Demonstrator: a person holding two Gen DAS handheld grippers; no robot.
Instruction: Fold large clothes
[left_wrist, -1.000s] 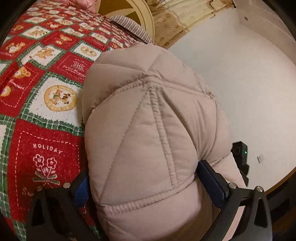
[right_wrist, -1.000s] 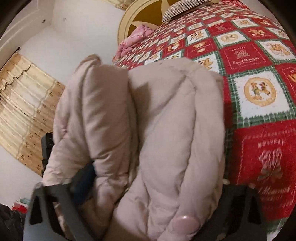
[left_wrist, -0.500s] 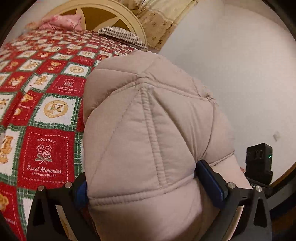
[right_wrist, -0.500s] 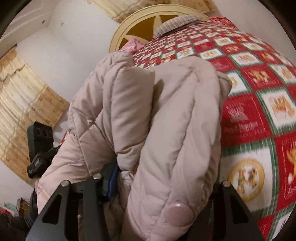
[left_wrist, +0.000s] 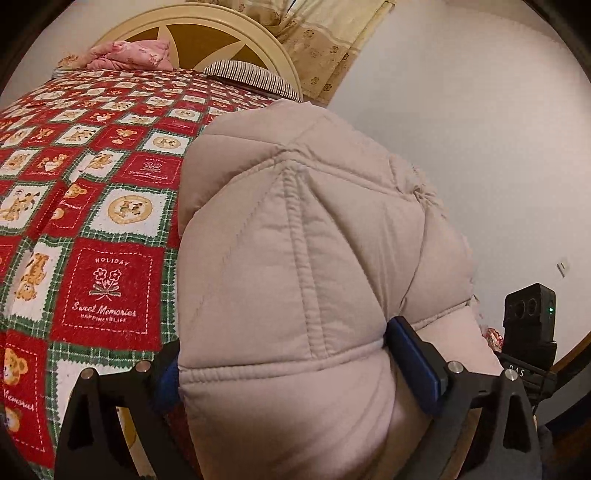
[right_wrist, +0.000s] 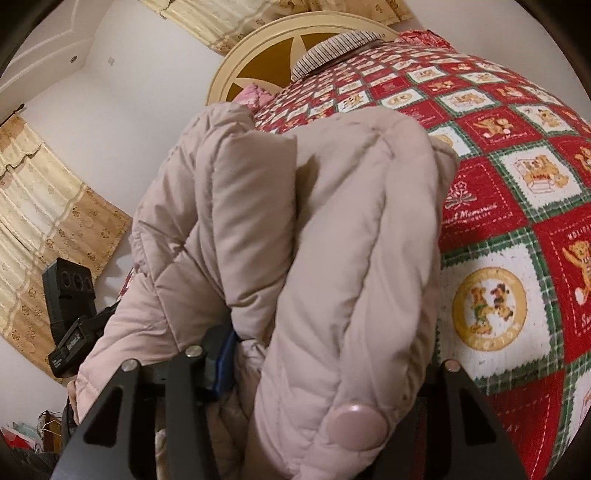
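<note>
We are holding a puffy beige quilted coat (left_wrist: 295, 258) up above the near edge of the bed, bunched into a thick bundle that is filling most of both wrist views. We are judging it as light for its bulk, soft and springy: the padding is bulging out around every stitched seam, so it will be pushing back against any fold and trying to reopen. The shell looks smooth and a little slick, so a shallow pinch could be sliding off; we are better off gripping deep, across several layers or along a stitched seam, where the filling is thinnest. A round snap button (right_wrist: 352, 424) is sitting near the lower hem edge in the right view; that edge is firmer and gives a good hold.

The left hand-held gripper (left_wrist: 284, 373) is clamped on the coat with its jaws spread wide around a fat padded section, and they have just been closing in a little on it. The right hand-held gripper (right_wrist: 332, 365) is squeezing a narrower wad of the coat, its blue pad (right_wrist: 225, 358) pressing into the fabric.

Beneath and beyond the coat, the red and green holiday quilt (left_wrist: 103, 229) is covering the bed, with a striped pillow (left_wrist: 251, 75) and a pink bundle (left_wrist: 129, 55) lying by the round headboard (left_wrist: 229, 33).
</note>
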